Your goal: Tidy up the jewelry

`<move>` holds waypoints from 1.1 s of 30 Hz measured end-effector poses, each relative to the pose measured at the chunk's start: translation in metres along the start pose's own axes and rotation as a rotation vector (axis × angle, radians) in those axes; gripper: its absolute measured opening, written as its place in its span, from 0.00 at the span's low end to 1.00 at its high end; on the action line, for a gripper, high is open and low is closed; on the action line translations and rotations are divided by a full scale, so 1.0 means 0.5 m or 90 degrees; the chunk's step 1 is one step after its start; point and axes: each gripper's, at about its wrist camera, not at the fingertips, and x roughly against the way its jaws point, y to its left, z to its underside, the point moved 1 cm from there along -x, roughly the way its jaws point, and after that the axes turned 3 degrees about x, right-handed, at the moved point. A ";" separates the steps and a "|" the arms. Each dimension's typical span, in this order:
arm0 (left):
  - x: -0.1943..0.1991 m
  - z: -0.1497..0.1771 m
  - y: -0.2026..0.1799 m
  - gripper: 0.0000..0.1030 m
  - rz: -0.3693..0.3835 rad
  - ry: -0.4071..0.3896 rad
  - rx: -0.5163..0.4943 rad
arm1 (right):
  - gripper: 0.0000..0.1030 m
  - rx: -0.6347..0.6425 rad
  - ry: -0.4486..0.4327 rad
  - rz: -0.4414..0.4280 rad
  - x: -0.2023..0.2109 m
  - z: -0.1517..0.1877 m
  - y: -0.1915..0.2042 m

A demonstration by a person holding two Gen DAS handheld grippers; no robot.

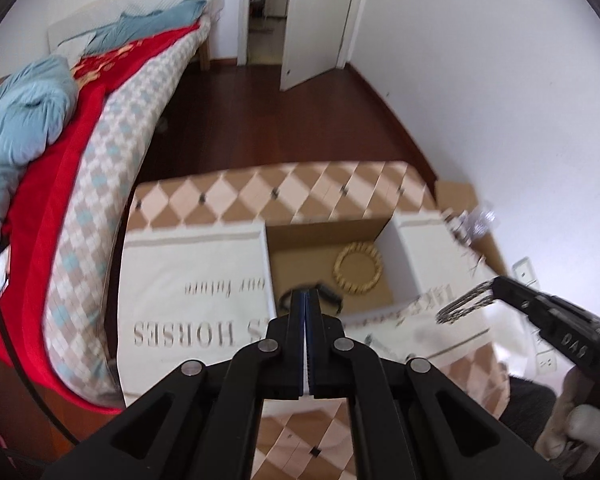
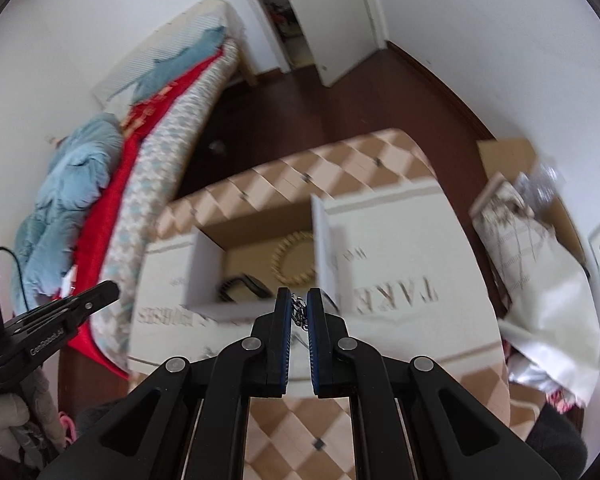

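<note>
- Sitting at centre frame in both views, the open cardboard box (image 1: 364, 228) on the cloth-covered worktop (image 1: 196, 264) held a gold bracelet (image 1: 358, 268) and a black band (image 1: 328, 294).
- Ahead and below both tools lay that box.
- The right tool (image 2: 299, 306) pinched a silver chain (image 1: 466, 304), which hung lower right in the left view, beside the box.
- The left tool (image 1: 305, 300) was fully shut and empty.

White walls (image 1: 480, 80) and a dark wooden floor (image 1: 260, 120) surround a bed (image 1: 112, 184) along the left wall, heaped with a red blanket (image 1: 60, 200) and blue bedding (image 1: 24, 116), while a white door (image 1: 320, 20) stands open at the far end.
</note>
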 end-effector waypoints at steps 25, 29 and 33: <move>-0.216 0.222 0.030 0.66 -0.072 0.118 0.002 | 0.08 -0.057 0.020 0.012 -0.035 0.036 -0.058; -0.254 0.239 0.011 0.44 -0.095 0.136 -0.031 | 0.08 -0.084 0.036 0.025 -0.044 0.068 -0.096; -0.274 0.249 -0.001 0.16 -0.103 0.154 -0.055 | 0.08 -0.100 0.048 0.034 -0.054 0.090 -0.123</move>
